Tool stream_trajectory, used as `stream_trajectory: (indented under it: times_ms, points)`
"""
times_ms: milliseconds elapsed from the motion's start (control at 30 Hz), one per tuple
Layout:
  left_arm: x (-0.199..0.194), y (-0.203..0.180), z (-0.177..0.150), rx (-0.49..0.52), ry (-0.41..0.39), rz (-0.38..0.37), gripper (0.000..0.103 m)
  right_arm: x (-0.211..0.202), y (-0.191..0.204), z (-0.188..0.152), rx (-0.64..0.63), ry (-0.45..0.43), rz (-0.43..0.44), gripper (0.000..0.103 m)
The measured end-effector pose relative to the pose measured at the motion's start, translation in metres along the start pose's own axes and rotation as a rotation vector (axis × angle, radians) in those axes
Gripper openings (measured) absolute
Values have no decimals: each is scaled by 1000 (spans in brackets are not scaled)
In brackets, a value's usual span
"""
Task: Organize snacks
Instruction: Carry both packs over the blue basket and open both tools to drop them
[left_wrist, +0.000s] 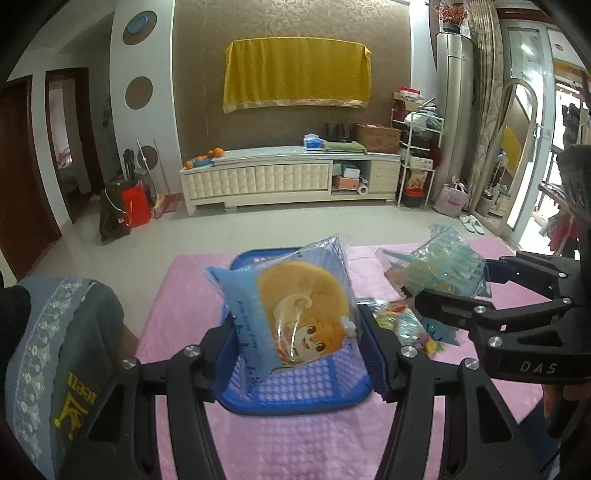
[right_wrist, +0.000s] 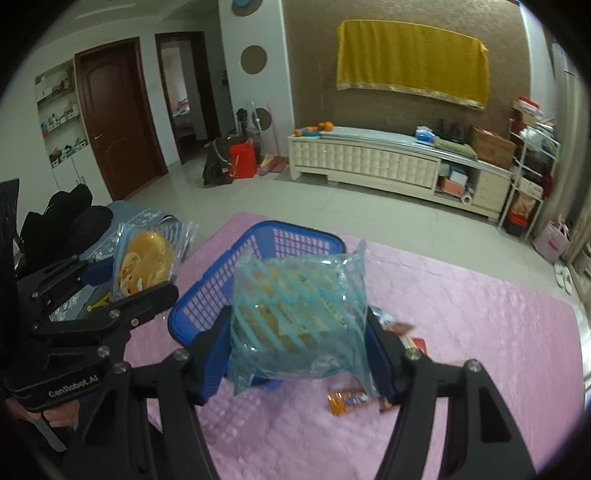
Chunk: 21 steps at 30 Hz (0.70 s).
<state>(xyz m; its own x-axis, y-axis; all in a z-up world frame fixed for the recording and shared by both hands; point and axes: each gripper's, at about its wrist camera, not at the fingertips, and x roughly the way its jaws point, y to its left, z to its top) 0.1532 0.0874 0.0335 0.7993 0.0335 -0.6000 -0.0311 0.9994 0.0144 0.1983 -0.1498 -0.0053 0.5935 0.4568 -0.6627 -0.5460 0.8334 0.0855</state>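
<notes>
Our left gripper (left_wrist: 299, 325) clamps the cartoon cake packet (left_wrist: 291, 310); our right gripper (right_wrist: 299, 332) clamps the teal-striped packet (right_wrist: 299, 314). The blue basket (left_wrist: 295, 395) lies directly below the left load, nearer that hand.

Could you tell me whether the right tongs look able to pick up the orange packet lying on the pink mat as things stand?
Probably not yet: the right tongs are shut on a teal snack bag, so they are full, though nothing covers the orange packet.

Yellow cloth (left_wrist: 297, 75) hangs on brown wall above cream cabinet (left_wrist: 291, 177); pale tiled floor.
</notes>
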Motion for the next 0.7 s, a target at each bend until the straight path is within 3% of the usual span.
stream_trajectory:
  times_ms: [567,700]
  points:
    - [98,56,19,-29,115,-26,56,110,-2,42,17,136,67,70]
    - [114,62,21,-41,140,-28,56,134,-5,45,39,186,45,70]
